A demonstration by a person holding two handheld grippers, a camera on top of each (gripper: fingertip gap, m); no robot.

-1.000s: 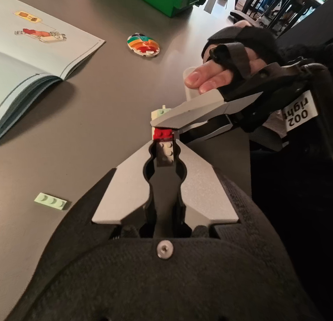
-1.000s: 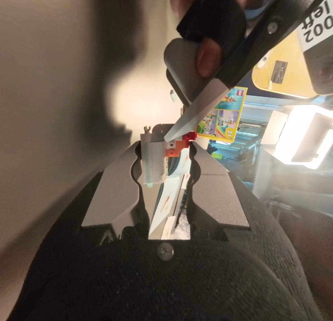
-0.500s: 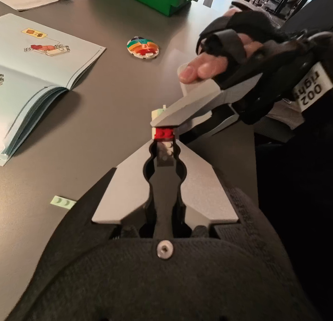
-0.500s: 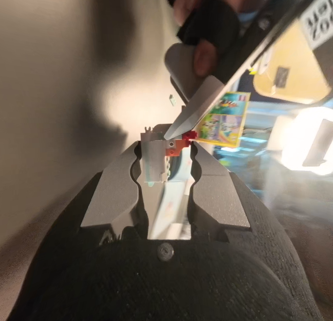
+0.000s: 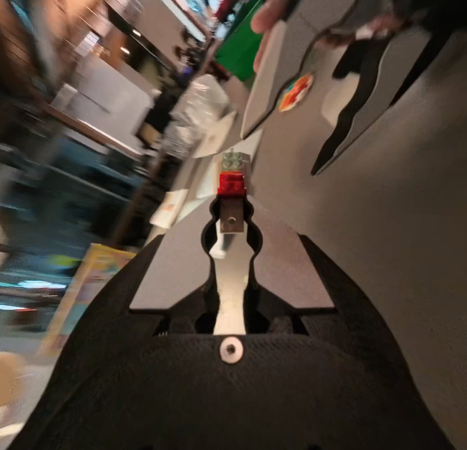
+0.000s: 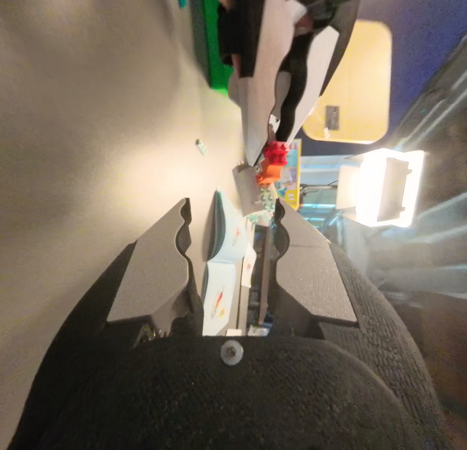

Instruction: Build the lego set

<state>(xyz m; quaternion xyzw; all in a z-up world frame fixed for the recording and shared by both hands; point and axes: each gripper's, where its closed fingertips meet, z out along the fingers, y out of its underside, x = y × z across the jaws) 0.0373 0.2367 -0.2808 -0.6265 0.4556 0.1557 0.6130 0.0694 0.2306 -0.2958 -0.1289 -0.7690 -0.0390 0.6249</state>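
Observation:
My left gripper [image 5: 231, 201] is shut on the small lego assembly [image 5: 232, 183]: a red brick, a grey piece between the fingers and pale green studs at the far end. In the right wrist view the assembly [image 6: 246, 188] shows red, orange, grey and pale green parts, and the left gripper [image 6: 262, 152] holds it from above by the red end. My right gripper [image 6: 232, 203] is open, and the assembly's pale green end sits just past its right fingertip [image 6: 279, 207]. In the left wrist view the right gripper [image 5: 278, 155] hangs open above and to the right of the assembly.
A rainbow oval piece [image 5: 295, 92] and a green box [image 5: 237, 51] lie on the grey table beyond the grippers. An open instruction booklet [image 6: 227, 238], a small pale green plate [image 6: 201, 145] and a yellow lego box [image 6: 294, 175] are also there. The background is blurred. The gap from one gripper's tips to the other's is roughly 4 centimeters.
My right gripper has opened and let go of the assembly. My left gripper keeps hold of it and has rolled sharply, so the table now looks tilted.

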